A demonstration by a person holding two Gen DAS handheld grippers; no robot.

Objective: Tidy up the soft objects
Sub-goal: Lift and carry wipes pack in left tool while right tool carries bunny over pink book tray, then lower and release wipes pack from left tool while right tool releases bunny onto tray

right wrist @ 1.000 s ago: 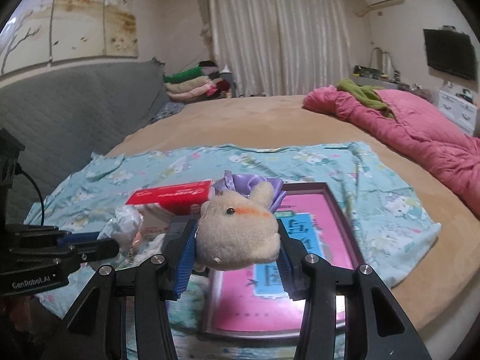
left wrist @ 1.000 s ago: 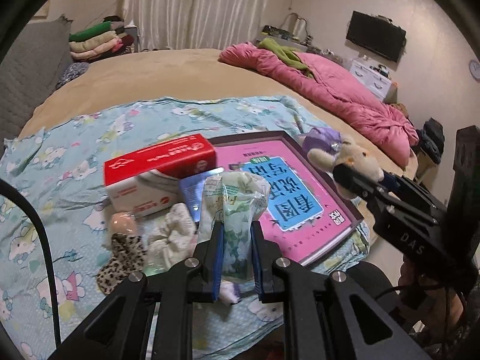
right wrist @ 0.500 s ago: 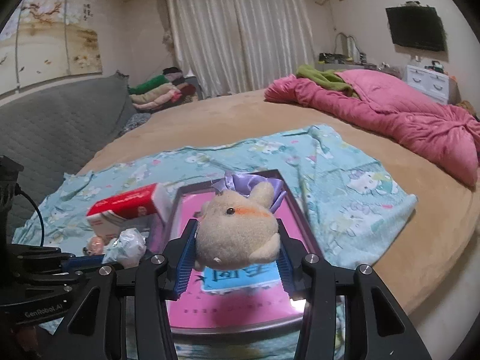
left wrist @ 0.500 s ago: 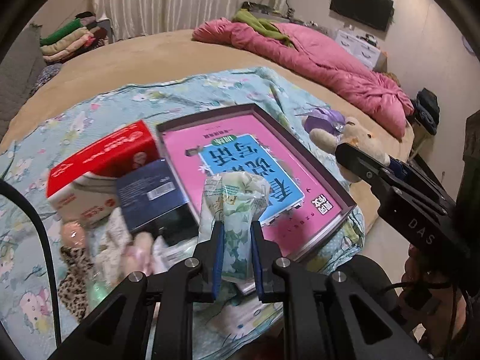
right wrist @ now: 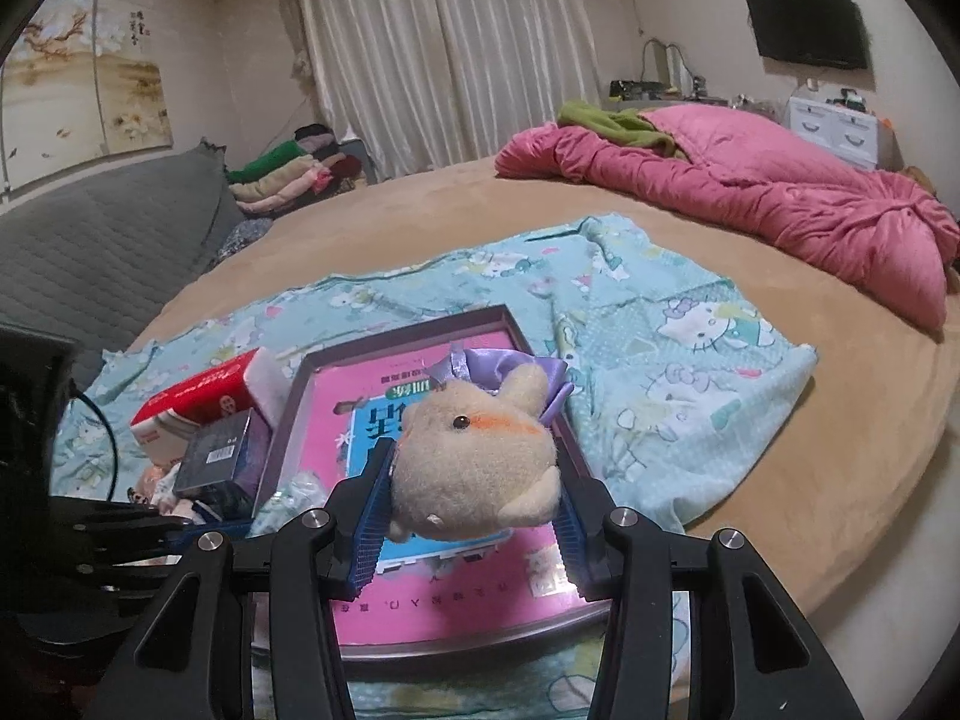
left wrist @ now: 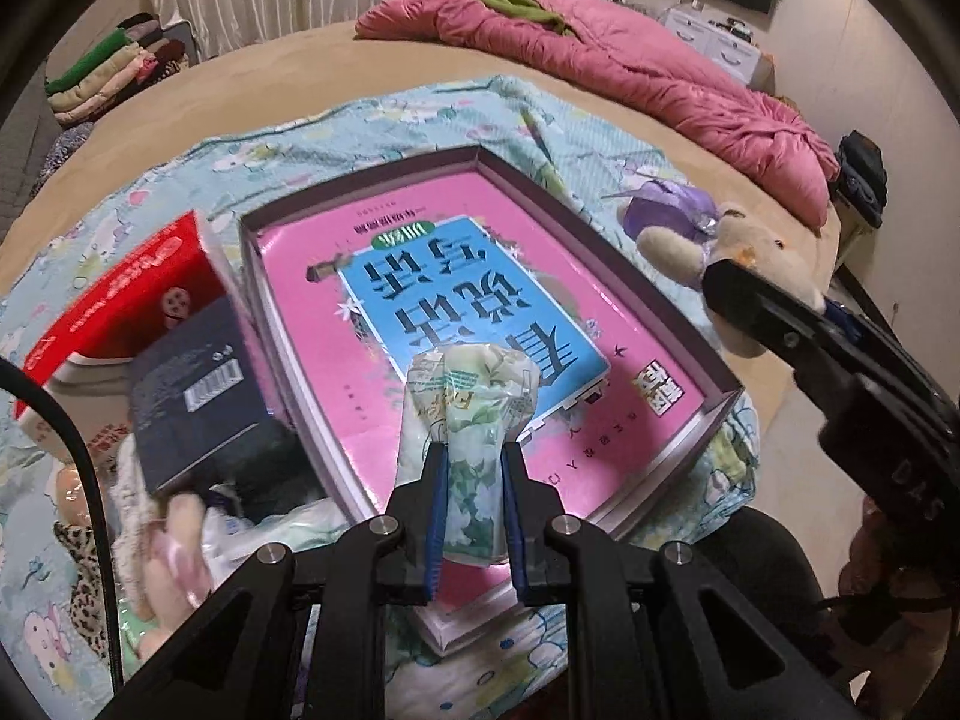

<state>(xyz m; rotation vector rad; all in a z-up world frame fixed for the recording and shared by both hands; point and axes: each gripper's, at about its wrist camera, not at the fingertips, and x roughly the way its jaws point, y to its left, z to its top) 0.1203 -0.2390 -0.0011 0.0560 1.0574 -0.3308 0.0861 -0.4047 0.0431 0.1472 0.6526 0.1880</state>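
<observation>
the left gripper [left wrist: 474, 468] pinches a crumpled floral plastic packet [left wrist: 471, 402] between its blue pads, the packet's puffed top standing up past the fingertips and hanging over the near part of the shallow purple-rimmed box [left wrist: 630, 252]. the right gripper [right wrist: 474, 480] is clamped on a beige plush rabbit [right wrist: 477, 462] whose purple satin bow pokes out behind its ears, and the toy hangs over that same box [right wrist: 414, 327]. the box holds a pink book with a blue panel [left wrist: 468, 300] lying flat, and it rests on a pale blue cartoon-cat sheet [right wrist: 678, 360] spread over the tan bed. just to the left of the box sit a red and white tissue pack [left wrist: 126, 300] and a dark blue carton with a barcode [left wrist: 198, 402] tilted against it. only the left wrist view shows the clutter below that carton: a leopard-print scrap [left wrist: 81, 564] and fluffy cream fabric [left wrist: 129, 492], partly blurred. the right wrist view alone takes in the grey quilted headboard [right wrist: 102, 240], a wall painting [right wrist: 78, 96] and the folded clothes stack [right wrist: 282, 177]; both show the pink duvet [right wrist: 780, 198]
</observation>
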